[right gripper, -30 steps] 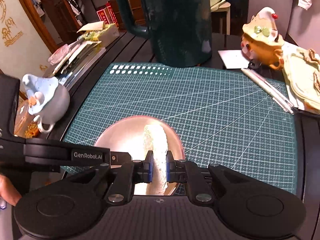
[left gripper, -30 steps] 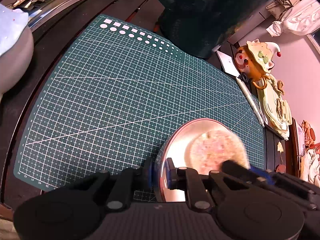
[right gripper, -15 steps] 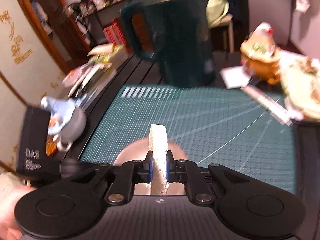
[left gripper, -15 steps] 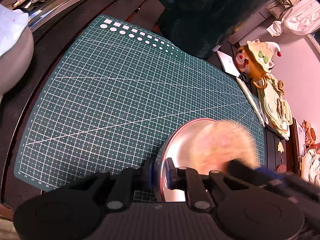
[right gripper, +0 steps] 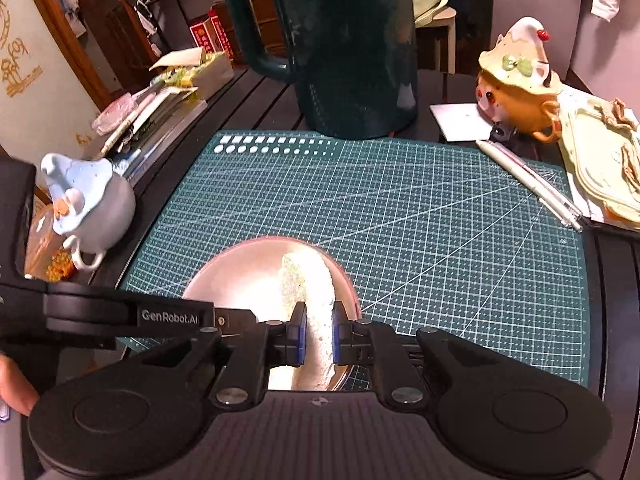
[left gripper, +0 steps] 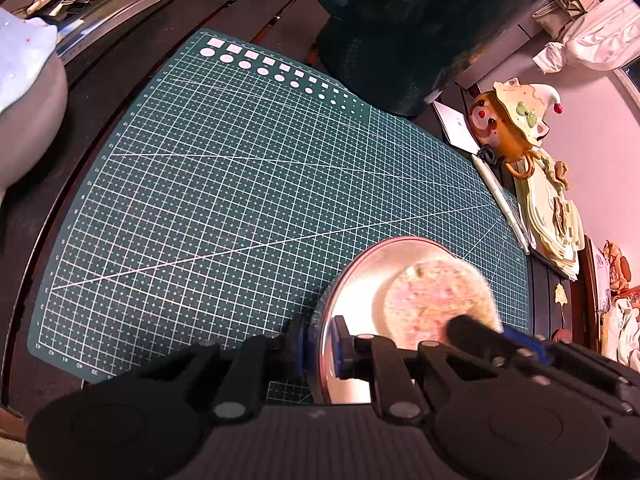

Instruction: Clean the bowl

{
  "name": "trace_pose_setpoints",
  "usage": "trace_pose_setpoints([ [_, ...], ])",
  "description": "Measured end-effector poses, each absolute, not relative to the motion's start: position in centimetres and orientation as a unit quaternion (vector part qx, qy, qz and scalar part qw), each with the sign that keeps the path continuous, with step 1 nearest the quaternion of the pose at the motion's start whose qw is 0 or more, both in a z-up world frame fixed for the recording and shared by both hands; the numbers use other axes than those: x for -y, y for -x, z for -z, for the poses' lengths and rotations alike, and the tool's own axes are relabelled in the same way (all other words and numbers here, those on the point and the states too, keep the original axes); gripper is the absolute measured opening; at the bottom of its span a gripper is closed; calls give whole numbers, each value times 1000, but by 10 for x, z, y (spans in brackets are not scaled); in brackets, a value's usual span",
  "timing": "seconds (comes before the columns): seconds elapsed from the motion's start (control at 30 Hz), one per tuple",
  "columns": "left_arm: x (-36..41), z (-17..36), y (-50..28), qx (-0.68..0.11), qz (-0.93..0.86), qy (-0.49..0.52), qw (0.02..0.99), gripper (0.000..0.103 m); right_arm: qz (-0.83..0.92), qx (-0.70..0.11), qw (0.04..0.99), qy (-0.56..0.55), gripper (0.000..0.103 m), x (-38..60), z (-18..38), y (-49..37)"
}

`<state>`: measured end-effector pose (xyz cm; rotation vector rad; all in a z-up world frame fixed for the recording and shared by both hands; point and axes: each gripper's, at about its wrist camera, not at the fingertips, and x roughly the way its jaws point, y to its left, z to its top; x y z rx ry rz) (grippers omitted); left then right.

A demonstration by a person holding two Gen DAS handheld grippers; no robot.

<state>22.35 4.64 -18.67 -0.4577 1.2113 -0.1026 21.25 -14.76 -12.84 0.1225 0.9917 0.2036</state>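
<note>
A shiny metal bowl [left gripper: 360, 280] [right gripper: 240, 272] rests on the near part of the green cutting mat [left gripper: 240, 180] [right gripper: 400, 220]. My left gripper [left gripper: 322, 344] is shut on the bowl's left rim, one pad inside and one outside. My right gripper [right gripper: 317, 338] is shut on a round pale sponge [right gripper: 316, 292], held edge-on down inside the bowl. In the left wrist view the sponge [left gripper: 432, 300] shows its flat speckled face, with the right gripper's dark finger across its lower right.
A big dark green jug [right gripper: 340, 40] stands at the mat's far edge. A grey-blue figurine cup [right gripper: 88, 208] sits left of the mat; an orange figurine pot [right gripper: 516, 84], pens [right gripper: 528, 180] and a cream tray [right gripper: 600, 168] lie to the right. A hand [right gripper: 12, 384] shows at lower left.
The sponge swung up out of the bowl and came back down inside it, rubbing the bottom. The left gripper and the bowl have stayed in place.
</note>
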Motion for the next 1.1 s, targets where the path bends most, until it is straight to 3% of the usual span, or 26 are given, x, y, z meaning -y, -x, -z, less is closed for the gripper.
trace_pose_setpoints([
  [0.27, -45, 186, -224, -564, 47, 211, 797, 13, -102, -426, 895, -78, 11, 157, 96, -203],
  [0.47, -44, 185, -224, -565, 45, 208, 797, 13, -131, -468, 866, -116, 11, 150, 125, -215],
  [1.1, -47, 185, -224, -564, 50, 205, 799, 13, -90, -443, 891, -42, 10, 152, 106, -206],
])
